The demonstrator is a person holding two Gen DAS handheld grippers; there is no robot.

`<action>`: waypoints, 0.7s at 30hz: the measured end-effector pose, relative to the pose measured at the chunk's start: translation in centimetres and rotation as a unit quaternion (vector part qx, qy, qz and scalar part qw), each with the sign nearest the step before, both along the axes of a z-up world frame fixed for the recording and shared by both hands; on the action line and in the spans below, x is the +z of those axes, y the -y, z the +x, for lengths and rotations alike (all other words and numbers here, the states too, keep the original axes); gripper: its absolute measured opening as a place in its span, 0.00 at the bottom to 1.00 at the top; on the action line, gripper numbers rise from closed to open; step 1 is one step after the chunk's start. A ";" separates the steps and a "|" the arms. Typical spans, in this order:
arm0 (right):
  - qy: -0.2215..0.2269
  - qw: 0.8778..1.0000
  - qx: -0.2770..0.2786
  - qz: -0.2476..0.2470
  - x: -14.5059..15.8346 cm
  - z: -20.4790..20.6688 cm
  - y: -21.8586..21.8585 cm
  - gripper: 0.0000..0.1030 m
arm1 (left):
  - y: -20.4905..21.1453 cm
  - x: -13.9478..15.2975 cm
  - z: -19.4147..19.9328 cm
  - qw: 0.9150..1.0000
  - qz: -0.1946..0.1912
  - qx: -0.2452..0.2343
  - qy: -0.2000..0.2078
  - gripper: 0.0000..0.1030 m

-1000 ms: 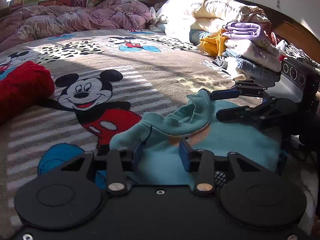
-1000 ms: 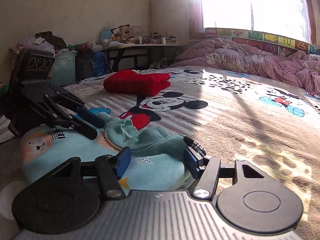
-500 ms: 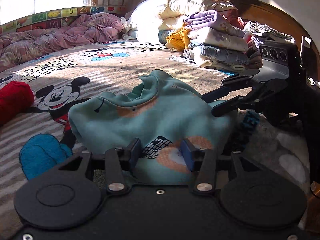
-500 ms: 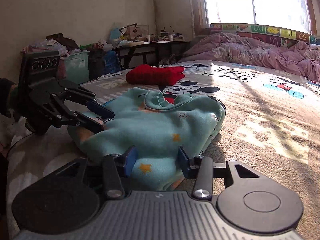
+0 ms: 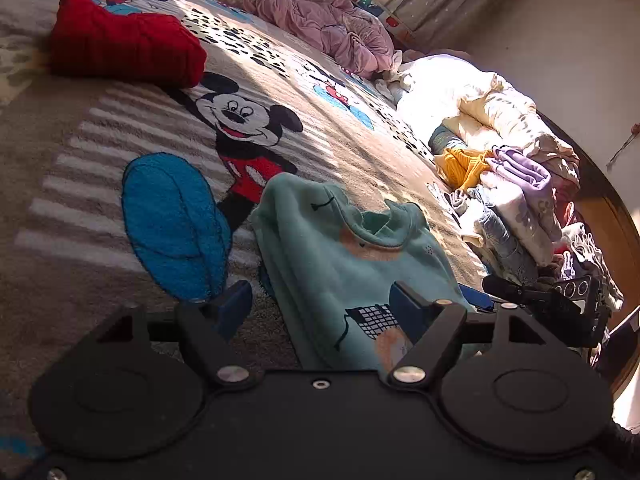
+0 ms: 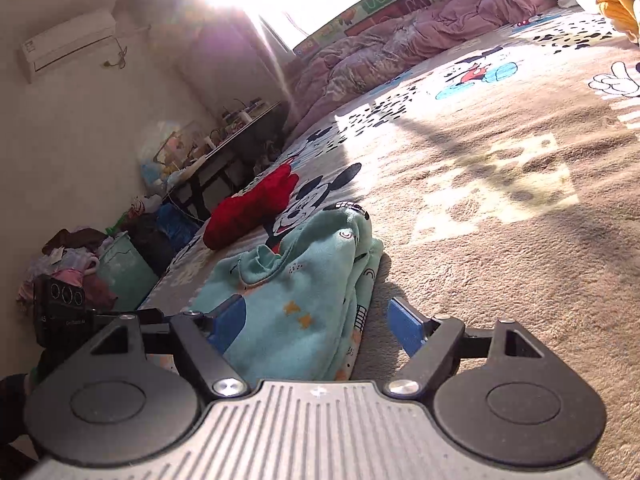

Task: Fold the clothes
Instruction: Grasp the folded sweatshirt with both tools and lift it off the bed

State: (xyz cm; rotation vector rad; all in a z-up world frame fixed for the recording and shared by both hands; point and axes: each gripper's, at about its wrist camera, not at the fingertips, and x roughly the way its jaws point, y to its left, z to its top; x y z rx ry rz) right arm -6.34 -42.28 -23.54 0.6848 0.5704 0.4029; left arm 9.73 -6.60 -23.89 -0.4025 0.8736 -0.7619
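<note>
A teal sweatshirt (image 5: 340, 264) with printed animals lies folded on the Mickey Mouse blanket (image 5: 120, 132). My left gripper (image 5: 320, 304) straddles its near left edge with its jaws opening. One blue pad is over the blanket, the other over the cloth, and neither presses. My right gripper (image 6: 316, 320) straddles the sweatshirt's (image 6: 304, 280) near right edge, jaws also opening and pads clear of the fabric. Each gripper shows in the other's view: the right gripper (image 5: 560, 304) at the far right, the left gripper (image 6: 60, 312) at the far left.
A folded red garment (image 5: 124, 44) lies beyond the sweatshirt to the left. A heap of mixed clothes (image 5: 516, 200) and white bedding sits on the bed's right side. A pink quilt (image 5: 320, 20) lies along the far edge. Beside the bed are a green bin (image 6: 124, 268) and a cluttered desk (image 6: 224, 148).
Both grippers' jaws have spread and let go of the sweatshirt's near edge. Both views have rolled, and the sweatshirt now lies folded on the blanket.
</note>
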 end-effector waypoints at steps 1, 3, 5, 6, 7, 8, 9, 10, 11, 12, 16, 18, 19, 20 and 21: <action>-0.021 0.999 -0.001 0.031 -0.6 0.7 0.1 0.76 | -0.2 -0.5 0.2 1.000 -0.013 0.012 -0.023 0.73; -0.048 0.998 -0.001 0.052 -1.4 1.9 -0.2 0.76 | -0.2 -0.9 0.5 0.998 -0.031 0.018 -0.047 0.73; -0.063 0.997 0.001 0.042 -1.9 2.9 -0.9 0.76 | 0.6 -1.1 0.9 0.997 -0.039 0.022 -0.065 0.73; -0.071 0.997 0.002 0.037 -2.1 3.4 -1.2 0.76 | 1.0 -1.3 1.1 0.996 -0.038 0.027 -0.074 0.73; -0.078 0.996 0.003 0.032 -2.3 3.9 -1.6 0.76 | 1.3 -1.4 1.4 0.995 -0.037 0.033 -0.081 0.73; -0.085 0.996 0.003 0.029 -2.6 4.3 -1.8 0.77 | 1.7 -1.6 1.6 0.995 -0.035 0.037 -0.084 0.72; -0.085 0.996 0.004 0.035 -2.8 4.6 -1.8 0.77 | 2.0 -1.6 1.8 0.995 -0.034 0.039 -0.083 0.72; -0.083 0.996 0.005 0.040 -2.9 4.7 -1.8 0.77 | 2.4 -1.7 1.9 0.995 -0.032 0.040 -0.081 0.72; -0.081 0.996 0.007 0.040 -3.0 4.8 -1.9 0.76 | 2.8 -1.7 2.0 0.996 -0.030 0.041 -0.077 0.71; -0.078 0.996 0.009 0.038 -3.0 4.9 -2.0 0.75 | 3.2 -1.7 1.9 0.996 -0.028 0.041 -0.074 0.70; -0.045 0.998 0.021 0.042 -3.3 4.0 -2.8 0.61 | 4.0 -1.5 2.0 0.995 -0.035 0.022 -0.088 0.34; -0.041 0.997 0.028 0.058 -3.5 3.9 -2.8 0.43 | 4.1 -0.5 1.9 0.995 -0.041 0.023 -0.093 0.32; -0.043 0.996 0.028 0.076 -3.4 3.9 -2.3 0.38 | 4.5 0.4 1.7 0.995 -0.042 0.017 -0.094 0.32; -0.045 0.994 0.027 0.095 -3.2 3.8 -1.8 0.35 | 4.9 1.3 1.5 0.995 -0.042 0.012 -0.095 0.32; -0.041 0.993 0.021 0.112 -2.6 3.2 -1.2 0.35 | 5.3 2.3 1.2 0.995 -0.044 0.006 -0.095 0.32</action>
